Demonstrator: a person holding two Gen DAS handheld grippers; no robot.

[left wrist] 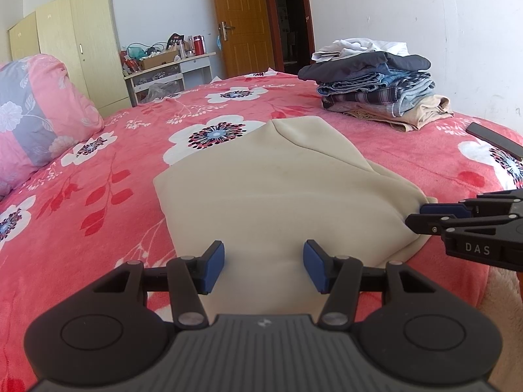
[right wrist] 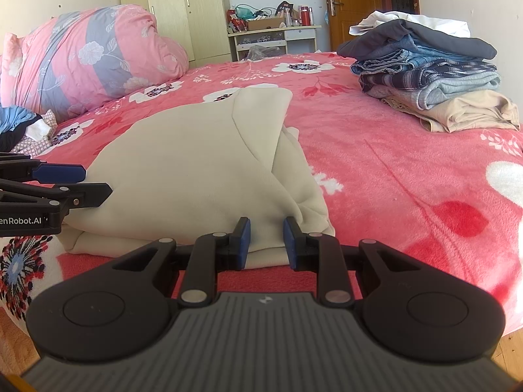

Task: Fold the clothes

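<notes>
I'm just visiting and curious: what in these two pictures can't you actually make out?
- Left wrist view: a dark flat object, cut by the right edge; unidentifiable.
- Right wrist view: a clothes heap, cut by the left edge.
- Both views: the cream garment's underside, hidden by its own folds.
- Desk clutter: too small.
- Beyond the doorway: too dark.

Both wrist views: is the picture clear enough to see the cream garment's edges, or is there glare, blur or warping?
Left wrist view: daylight is even, the cream garment is sharp, and fisheye bends the bed and the door. Right wrist view: equally bright, garment folds crisp, no glare, dark vignette at the bottom corners.
</notes>
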